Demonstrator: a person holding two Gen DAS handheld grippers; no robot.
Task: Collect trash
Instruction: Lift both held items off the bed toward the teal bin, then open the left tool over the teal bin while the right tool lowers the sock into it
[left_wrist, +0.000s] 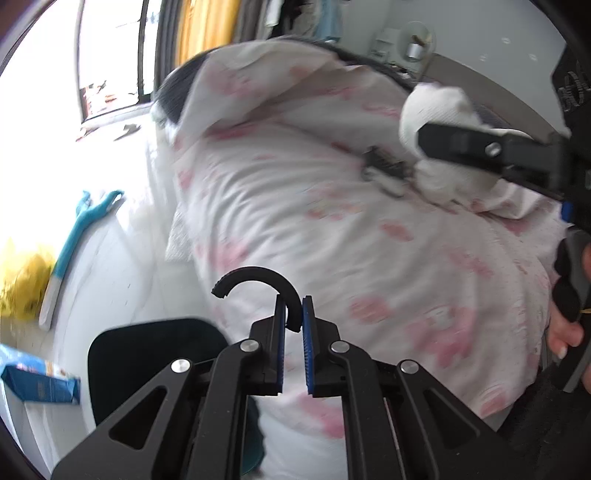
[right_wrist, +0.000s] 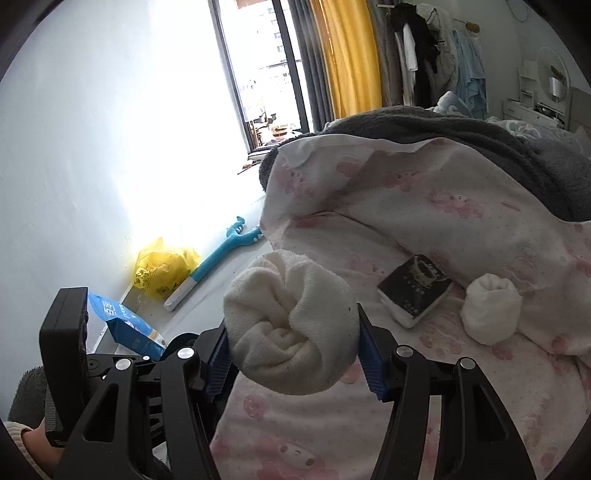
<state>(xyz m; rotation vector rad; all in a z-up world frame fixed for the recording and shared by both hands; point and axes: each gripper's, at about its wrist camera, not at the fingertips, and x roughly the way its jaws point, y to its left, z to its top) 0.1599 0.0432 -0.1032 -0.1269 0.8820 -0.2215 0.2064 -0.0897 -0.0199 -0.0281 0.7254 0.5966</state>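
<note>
My right gripper (right_wrist: 293, 349) is shut on a balled white sock (right_wrist: 291, 321) and holds it above the pink-patterned quilt (right_wrist: 461, 206). The sock also shows in the left wrist view (left_wrist: 436, 110), held by the right gripper (left_wrist: 439, 138). A second balled white sock (right_wrist: 491, 308) lies on the quilt beside a black tissue pack (right_wrist: 415, 286). My left gripper (left_wrist: 294, 317) is shut on the curved black handle (left_wrist: 258, 284) of a dark bin (left_wrist: 155, 354), low beside the bed.
On the floor by the white wall lie a yellow plastic bag (right_wrist: 162, 269), a blue and white toy guitar (right_wrist: 218, 258) and a blue packet (right_wrist: 129, 325). A grey blanket (right_wrist: 480, 136) tops the bed. Clothes hang by the yellow curtain.
</note>
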